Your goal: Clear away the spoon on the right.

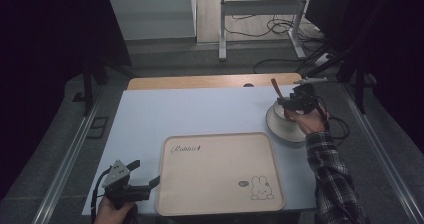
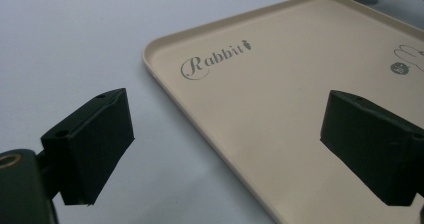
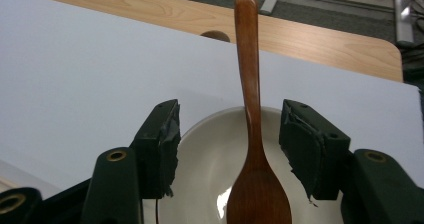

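Left gripper [image 1: 145, 181] is idling at the near-left corner of the desk [image 1: 200, 114], jaws wide apart with nothing between them, pointing at the cream rectangular plastic tray with the "Rabbit" print [image 2: 280, 134]. If it is swinging in later, a jaw could be catching the tray's raised rim and shoving the tray off the near edge.

Right gripper [image 3: 230, 149] is hanging over the white round ceramic bowl [image 3: 200, 169] at the far-right of the desk. The reddish-brown wooden spoon [image 3: 248, 84] is lying in that bowl, scoop down, handle leaning up over the far rim. The jaws are straddling the spoon's neck, part-way apart, pads not yet touching it.

Risks, as I'm reading it:
- Spoon is sitting off-centre, nearer the right pad, so closing could be nudging the handle sideways.
- The neck is smooth and tapered, so the grip could be slipping.
- Lifting on a skewed grip could be levering the bowl rim and tipping the bowl.
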The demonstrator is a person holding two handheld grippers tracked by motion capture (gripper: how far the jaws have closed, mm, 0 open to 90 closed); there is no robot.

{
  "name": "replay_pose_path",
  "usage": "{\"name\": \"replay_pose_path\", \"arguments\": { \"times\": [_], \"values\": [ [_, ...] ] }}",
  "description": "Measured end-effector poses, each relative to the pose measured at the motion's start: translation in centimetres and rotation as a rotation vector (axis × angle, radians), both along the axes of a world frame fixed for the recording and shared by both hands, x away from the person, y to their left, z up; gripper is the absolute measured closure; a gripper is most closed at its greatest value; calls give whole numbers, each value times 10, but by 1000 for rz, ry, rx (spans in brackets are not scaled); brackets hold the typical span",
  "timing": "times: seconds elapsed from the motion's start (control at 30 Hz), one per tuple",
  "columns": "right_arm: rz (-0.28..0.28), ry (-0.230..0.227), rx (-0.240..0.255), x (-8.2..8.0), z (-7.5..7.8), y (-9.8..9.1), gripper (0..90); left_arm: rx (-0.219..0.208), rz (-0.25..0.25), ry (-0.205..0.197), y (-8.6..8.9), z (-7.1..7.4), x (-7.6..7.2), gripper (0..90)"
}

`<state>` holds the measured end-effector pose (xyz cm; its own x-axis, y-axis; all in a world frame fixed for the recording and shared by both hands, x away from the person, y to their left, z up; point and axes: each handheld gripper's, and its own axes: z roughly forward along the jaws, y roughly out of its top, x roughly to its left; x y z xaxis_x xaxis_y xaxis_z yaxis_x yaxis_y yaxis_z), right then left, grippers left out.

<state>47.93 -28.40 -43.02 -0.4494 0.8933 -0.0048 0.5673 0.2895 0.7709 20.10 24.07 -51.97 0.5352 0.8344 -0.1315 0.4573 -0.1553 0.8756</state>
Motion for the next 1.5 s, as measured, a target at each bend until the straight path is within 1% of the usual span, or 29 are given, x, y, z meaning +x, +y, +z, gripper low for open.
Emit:
{"name": "replay_pose_path", "arguments": {
  "times": [0.03, 0.07, 0.1, 0.17, 0.2, 0.23, 0.27, 0.37, 0.47, 0.5, 0.53, 0.63, 0.77, 0.83, 0.87, 1.0, 1.1, 1.17, 1.2, 1.23, 1.33, 1.47, 1.5],
  "values": [
    [0, 0, 0, 0, 0, 0, 418, 0, 0, 0, 0, 0, 0, 65],
    [2, 2, -1, 3, 0, 1, 424, -1, 0, 0, 0, 0, 0, 65],
    [8, 3, -10, 10, 1, 4, 456, -1, 0, -1, 0, 0, 0, 65],
    [17, -1, -35, 16, 0, 7, 494, -1, -1, -2, 0, 0, 0, 66],
    [19, -5, -48, 19, 0, 8, 510, -1, -1, -2, 0, 0, 0, 65],
    [19, -5, -48, 19, 0, 8, 510, -1, -1, -2, 0, 0, 0, 66],
    [19, -12, -69, 25, -1, 10, 551, 0, -1, -3, 0, 0, 0, 65],
    [19, -17, -91, 32, -4, 11, 580, -1, -1, -2, 0, 0, 0, 66],
    [31, -15, -77, 39, -6, 10, 594, -3, 0, -2, 1, 0, 0, 66],
    [31, -15, -77, 39, -6, 10, 594, -3, 0, -2, 1, 0, 0, 66],
    [33, -11, -82, 43, -7, 11, 596, -3, 0, -2, 1, 0, 0, 66],
    [39, -12, -87, 47, -9, 13, 603, -2, 0, -2, 0, 0, 0, 66],
    [24, 16, -106, 58, -15, 18, 652, -3, -1, -3, 1, 0, 0, 66],
    [18, 22, -119, 61, -18, 19, 719, -3, -1, -3, 1, 0, 0, 66],
    [18, 23, -120, 62, -19, 19, 762, -4, -1, -3, 1, 0, 0, 66],
    [18, 40, -120, 62, -17, 21, 777, -3, -1, -4, 1, 0, -1, 66],
    [28, 44, -123, 61, -14, 21, 778, -1, -1, -5, 0, 0, -1, 66],
    [30, 43, -127, 60, -10, 22, 778, 0, -1, -5, 0, 0, -1, 66],
    [35, 44, -124, 58, -6, 22, 779, 0, 0, -5, 0, 0, -1, 66],
    [35, 44, -124, 58, -6, 22, 779, 0, 0, -5, 0, 0, -1, 66],
    [40, 40, -120, 55, 1, 23, 779, 0, 0, -5, 0, 0, -1, 66],
    [55, 31, -128, 51, 15, 23, 779, 1, 0, -5, 0, 0, -1, 66],
    [55, 31, -128, 51, 15, 23, 779, 1, 0, -5, 0, 0, -1, 66]
  ]
}}
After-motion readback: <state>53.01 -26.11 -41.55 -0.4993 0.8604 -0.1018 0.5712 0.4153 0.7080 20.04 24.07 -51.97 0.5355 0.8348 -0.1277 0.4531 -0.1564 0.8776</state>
